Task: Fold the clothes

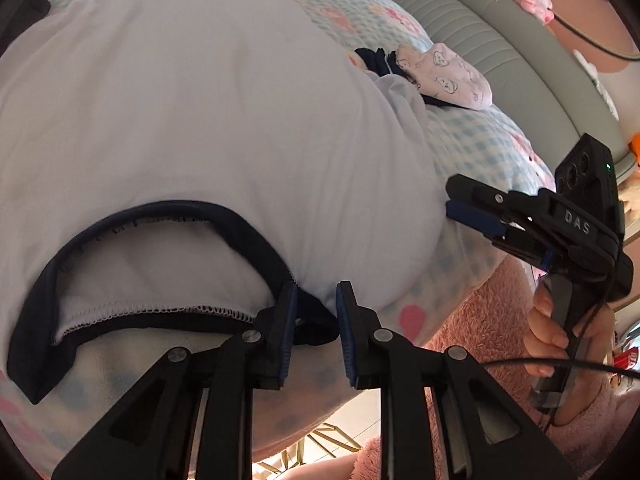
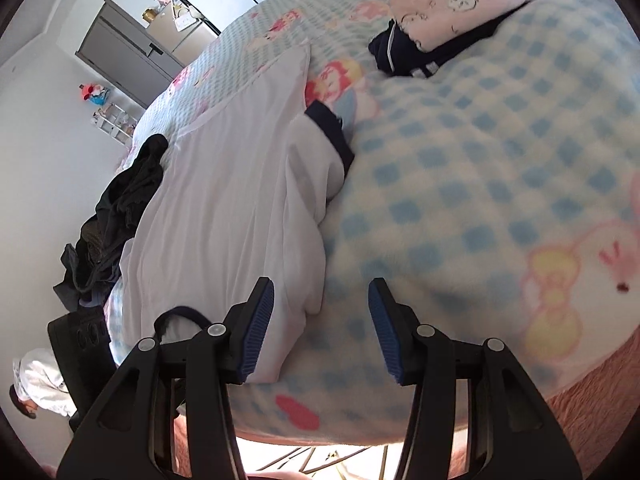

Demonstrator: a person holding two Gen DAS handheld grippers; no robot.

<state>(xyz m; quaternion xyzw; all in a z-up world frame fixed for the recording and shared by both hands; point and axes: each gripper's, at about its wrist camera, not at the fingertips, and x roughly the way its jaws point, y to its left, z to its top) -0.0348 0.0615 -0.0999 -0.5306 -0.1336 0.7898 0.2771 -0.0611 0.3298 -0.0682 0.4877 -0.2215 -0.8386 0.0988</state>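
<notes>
White raised letters reading "DAS" stand on the black body of the right hand-held gripper (image 1: pixel 466 200), seen from the left wrist camera.

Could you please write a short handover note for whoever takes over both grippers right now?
Left gripper: jaws a little apart at the dark collar of the white shirt; whether they pinch it is unclear.
Right gripper: open and empty, at the shirt's right edge, over the checked blanket.
The shirt lies spread on the blanket. A folded pink garment sits on dark clothes further back; a dark pile waits on the left.
Done: the shirt is laid out.
Left: fold it, then the dark pile.
</notes>
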